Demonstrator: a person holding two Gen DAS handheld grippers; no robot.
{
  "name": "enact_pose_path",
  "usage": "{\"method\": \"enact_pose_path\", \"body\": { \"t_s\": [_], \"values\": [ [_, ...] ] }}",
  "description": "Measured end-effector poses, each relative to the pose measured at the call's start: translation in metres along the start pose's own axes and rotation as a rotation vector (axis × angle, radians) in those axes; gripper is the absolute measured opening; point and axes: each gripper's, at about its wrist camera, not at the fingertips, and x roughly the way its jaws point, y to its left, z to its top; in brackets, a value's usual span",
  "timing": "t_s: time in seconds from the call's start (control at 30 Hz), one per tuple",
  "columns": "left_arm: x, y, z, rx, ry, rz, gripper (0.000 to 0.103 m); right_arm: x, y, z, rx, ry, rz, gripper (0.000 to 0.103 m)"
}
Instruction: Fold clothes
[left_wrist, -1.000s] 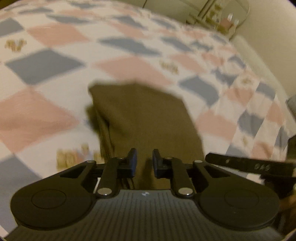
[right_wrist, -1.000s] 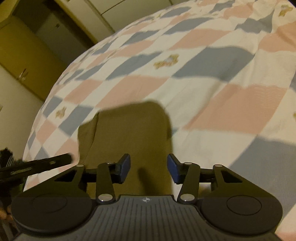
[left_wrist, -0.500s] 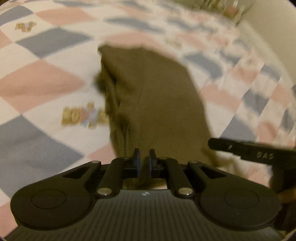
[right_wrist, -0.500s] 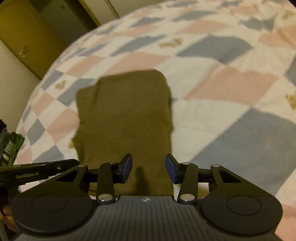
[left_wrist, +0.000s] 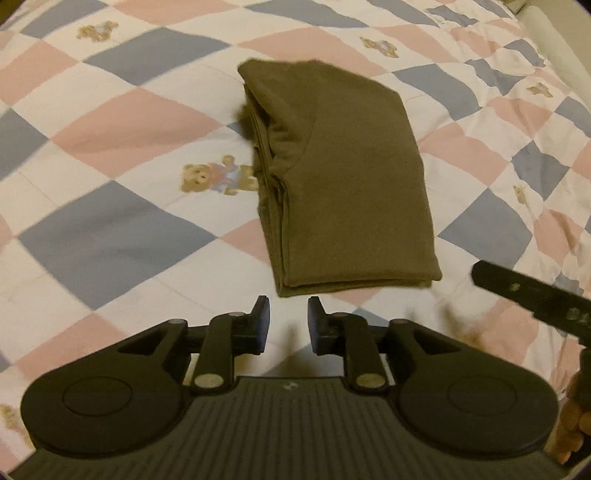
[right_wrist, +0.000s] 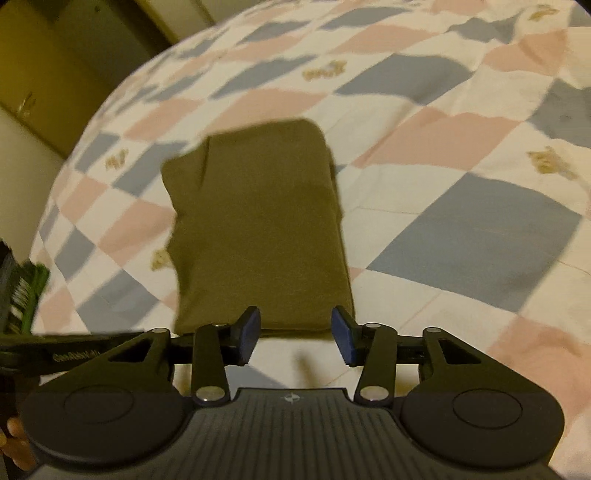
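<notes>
An olive-green garment (left_wrist: 343, 177) lies folded into a compact rectangle on the checked quilt (left_wrist: 110, 240). Its stacked layers show along the left side. My left gripper (left_wrist: 288, 321) is open and empty, just short of the garment's near edge. In the right wrist view the same folded garment (right_wrist: 258, 221) lies ahead, and my right gripper (right_wrist: 295, 332) is open and empty at its near edge. Part of the right gripper (left_wrist: 532, 295) shows at the right of the left wrist view.
The quilt has pink, blue and white squares with teddy bear prints (left_wrist: 218, 177). Yellow cupboard doors (right_wrist: 40, 74) stand beyond the bed at far left. A green object (right_wrist: 26, 295) sits by the bed's left edge.
My left gripper was shut on the garment's near edge half a second ago; it has opened and drawn back. The garment now lies flat. My right gripper stayed open and also drew back.
</notes>
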Motion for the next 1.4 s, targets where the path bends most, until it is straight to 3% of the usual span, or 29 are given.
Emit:
{"method": "enact_pose_path", "body": {
  "t_s": [0.13, 0.47, 0.87, 1.4],
  "values": [
    [-0.035, -0.006, 0.002, 0.029, -0.041, 0.023, 0.028, -0.031, 0.013, 0.005, 0.047, -0.045, 0.009, 0.067],
    [-0.097, -0.017, -0.016, -0.057, -0.128, 0.076, 0.032, -0.075, 0.041, 0.015, -0.045, -0.055, 0.056, 0.083],
    [-0.144, -0.064, -0.062, -0.093, -0.222, 0.114, 0.036, -0.126, 0.035, -0.006, -0.166, -0.055, 0.114, 0.089],
    [-0.2, -0.118, -0.112, -0.091, -0.368, 0.149, 0.045, -0.198, 0.014, -0.033, -0.262, -0.132, 0.156, 0.096]
  ]
}}
